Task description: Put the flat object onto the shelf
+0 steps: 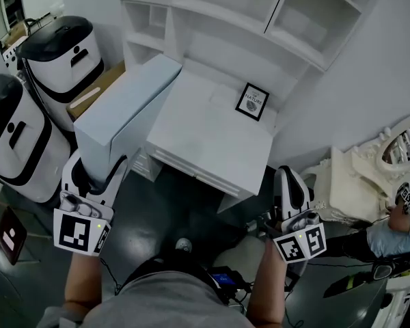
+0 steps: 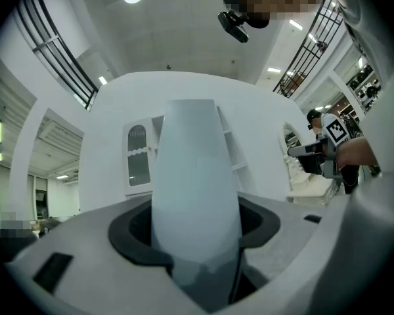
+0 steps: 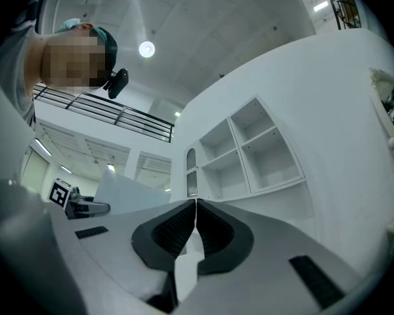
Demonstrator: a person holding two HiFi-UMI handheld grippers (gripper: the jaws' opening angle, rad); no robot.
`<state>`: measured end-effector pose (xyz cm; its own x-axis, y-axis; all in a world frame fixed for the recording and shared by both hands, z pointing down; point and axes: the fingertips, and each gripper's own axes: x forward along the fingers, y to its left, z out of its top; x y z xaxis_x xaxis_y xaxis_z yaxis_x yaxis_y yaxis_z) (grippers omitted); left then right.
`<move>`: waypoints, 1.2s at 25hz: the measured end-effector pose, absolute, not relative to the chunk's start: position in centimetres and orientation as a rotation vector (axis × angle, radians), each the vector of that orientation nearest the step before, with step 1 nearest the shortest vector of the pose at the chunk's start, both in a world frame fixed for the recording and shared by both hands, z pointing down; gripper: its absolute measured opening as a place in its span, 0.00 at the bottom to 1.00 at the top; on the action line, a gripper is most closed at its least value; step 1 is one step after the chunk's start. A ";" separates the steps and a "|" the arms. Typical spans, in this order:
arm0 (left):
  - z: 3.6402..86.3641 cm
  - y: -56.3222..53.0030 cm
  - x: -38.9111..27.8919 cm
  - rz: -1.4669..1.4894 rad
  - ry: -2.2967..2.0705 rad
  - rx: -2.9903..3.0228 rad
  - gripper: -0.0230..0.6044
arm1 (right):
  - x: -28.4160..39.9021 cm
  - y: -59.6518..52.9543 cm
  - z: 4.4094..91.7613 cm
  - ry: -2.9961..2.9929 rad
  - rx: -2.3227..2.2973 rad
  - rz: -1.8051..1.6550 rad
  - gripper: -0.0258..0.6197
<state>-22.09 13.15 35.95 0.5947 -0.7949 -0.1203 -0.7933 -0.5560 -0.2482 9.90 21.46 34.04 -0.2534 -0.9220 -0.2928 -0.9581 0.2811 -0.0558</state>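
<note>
**Grip on the flat panel (image 1: 123, 108), in front of the white shelf unit (image 1: 287, 19)**

I stand looking steeply down, with a gripper in each hand.

My left gripper (image 1: 96, 173) holds the flat panel, a large, pale blue-white slab, by its near end. The jaws stand wide apart, and their dark pads press on the slab's two broad faces. In the left gripper view, its narrow edge rises straight up between them and fills the middle of the picture.

In the head view, the panel reaches away from me toward the left side of the shelf unit. Its far end lies against the left edge of the white desk top (image 1: 212, 125). It is not on any shelf.

My right gripper (image 1: 288, 180) hangs at the lower right, well apart from the panel. Its ribbed pads meet, with nothing between them.

The shelf unit has open white cubbies above the desk top. A small black-framed picture (image 1: 252, 102) stands at the back of the desk top.

Two rounded white-and-black bins (image 1: 61, 53) stand to the left. An ornate white mirror (image 1: 396, 142) is at the right, with another person's sleeve (image 1: 396, 234) below it.
</note>
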 end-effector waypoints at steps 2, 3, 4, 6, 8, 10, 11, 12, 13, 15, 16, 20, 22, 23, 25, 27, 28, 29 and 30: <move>35.3 12.5 -21.2 0.008 1.324 -2.527 0.46 | 11.0 20.6 33.9 2.291 -1.704 0.192 0.08; 35.0 12.2 -20.7 0.012 1.333 -2.515 0.46 | 11.5 20.2 34.0 2.297 -1.691 0.185 0.08; 34.7 11.9 -20.2 0.015 1.340 -2.506 0.46 | 12.0 19.8 34.2 2.304 -1.681 0.177 0.08; 34.2 11.5 -19.2 0.019 1.350 -2.491 0.46 | 13.1 19.2 34.6 2.312 -1.667 0.161 0.08; 33.9 11.1 -18.2 0.023 1.357 -2.480 0.46 | 14.1 18.7 34.8 2.314 -1.660 0.147 0.08; 33.6 11.0 -17.4 0.026 1.363 -2.472 0.46 | 15.2 18.2 35.0 2.314 -1.657 0.137 0.08; 33.5 10.9 -17.0 0.025 1.366 -2.469 0.46 | 15.7 18.0 35.1 2.314 -1.657 0.132 0.08; 33.5 10.8 -16.7 0.023 1.368 -2.467 0.46 | 16.1 17.8 35.1 2.314 -1.657 0.128 0.08; 33.4 10.7 -16.5 0.020 1.371 -2.464 0.46 | 16.4 17.6 35.2 2.313 -1.658 0.124 0.08; 33.2 10.2 -16.2 0.013 1.376 -2.455 0.46 | 17.0 17.2 35.3 2.307 -1.660 0.115 0.08; 33.0 10.0 -16.0 0.010 1.377 -2.450 0.46 | 17.4 17.0 35.4 2.305 -1.661 0.110 0.08; 33.1 8.7 -14.9 0.000 1.378 -2.449 0.46 | 18.6 15.9 36.1 2.295 -1.667 0.084 0.08; 33.2 7.9 -14.4 -0.001 1.374 -2.453 0.46 | 19.0 15.3 36.4 2.293 -1.672 0.075 0.08; 33.4 7.5 -14.1 -0.003 1.371 -2.457 0.46 | 19.2 15.0 36.5 2.290 -1.676 0.072 0.08; 33.6 6.5 -13.6 -0.009 1.356 -2.468 0.46 | 19.6 14.2 36.7 2.284 -1.688 0.068 0.08; 33.3 5.4 -13.0 -0.011 1.333 -2.479 0.46 | 20.0 13.4 36.7 2.279 -1.701 0.068 0.08; 33.2 4.9 -12.8 -0.008 1.322 -2.481 0.46 | 20.1 12.9 36.7 2.277 -1.708 0.071 0.08; 33.1 4.2 -12.7 -0.004 1.314 -2.482 0.46 | 20.2 12.4 36.6 2.276 -1.715 0.074 0.08; 33.1 3.4 -12.6 -0.001 1.308 -2.482 0.46 | 20.3 11.9 36.5 2.275 -1.721 0.078 0.08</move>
<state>-12.60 3.45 33.06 0.5774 -0.8020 -0.1529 -0.8018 -0.5216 -0.2917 20.33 11.87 36.46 -0.2464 -0.9340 -0.2586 -0.9496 0.2860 -0.1285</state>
